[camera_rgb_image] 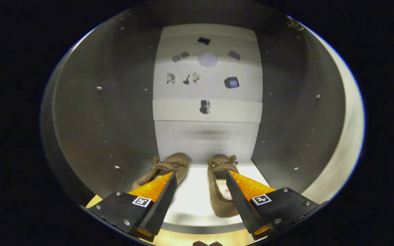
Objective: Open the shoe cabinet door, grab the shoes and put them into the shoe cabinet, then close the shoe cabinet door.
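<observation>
- Shoes [197, 177], a pair of brown suede-like flats with small bows at the toes, stand side by side on the white floor of the shoe cabinet [286, 119], toes pointing toward its back wall.
- The left shoe [169, 165] lies partly behind the claw's left finger; only its toe, bow and a strip of its side are seen.
- The right shoe [219, 184] shows more of itself, its open mouth and inner lining visible just inside the right finger, which crosses over its outer edge.
- The claw [200, 177] is spread wide, its two black fingers [161, 201] with orange backs reaching into the cabinet, one over each shoe; a bare strip of white floor lies between them, and nothing is pinched.
- Whether the fingertips touch the shoes or hover just above them cannot be told.
- The cabinet's grey side walls curve up on both sides, dotted with small screws or pegs.
- The pale back wall [207, 82] carries several small dark marks and a faint round patch, and a horizontal ledge [207, 111] crosses it partway up.
- A light wooden surface [197, 239] shows below the cabinet's front lip, nearest the camera.
</observation>
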`<state>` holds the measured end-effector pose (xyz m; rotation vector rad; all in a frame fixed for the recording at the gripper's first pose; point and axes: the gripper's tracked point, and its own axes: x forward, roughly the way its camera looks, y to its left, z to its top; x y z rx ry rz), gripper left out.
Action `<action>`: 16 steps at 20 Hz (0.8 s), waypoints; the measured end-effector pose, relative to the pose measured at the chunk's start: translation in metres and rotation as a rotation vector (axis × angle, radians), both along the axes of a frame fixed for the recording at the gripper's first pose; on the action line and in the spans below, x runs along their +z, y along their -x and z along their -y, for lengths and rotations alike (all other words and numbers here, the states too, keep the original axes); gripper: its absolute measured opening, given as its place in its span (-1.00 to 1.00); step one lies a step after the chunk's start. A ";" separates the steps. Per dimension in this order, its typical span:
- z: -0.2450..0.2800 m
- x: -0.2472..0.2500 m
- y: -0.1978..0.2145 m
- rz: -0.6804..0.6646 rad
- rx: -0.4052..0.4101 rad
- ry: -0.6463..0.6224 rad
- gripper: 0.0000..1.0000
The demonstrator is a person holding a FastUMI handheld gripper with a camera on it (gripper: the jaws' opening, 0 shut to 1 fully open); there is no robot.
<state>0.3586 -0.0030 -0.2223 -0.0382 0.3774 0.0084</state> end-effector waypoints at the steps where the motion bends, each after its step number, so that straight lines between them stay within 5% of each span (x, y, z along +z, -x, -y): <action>1: -0.002 0.010 0.012 0.020 -0.008 0.003 0.82; 10: -0.004 0.071 0.136 0.097 -0.055 -0.027 0.82; 16: 0.010 0.101 0.197 0.159 -0.004 -0.027 0.84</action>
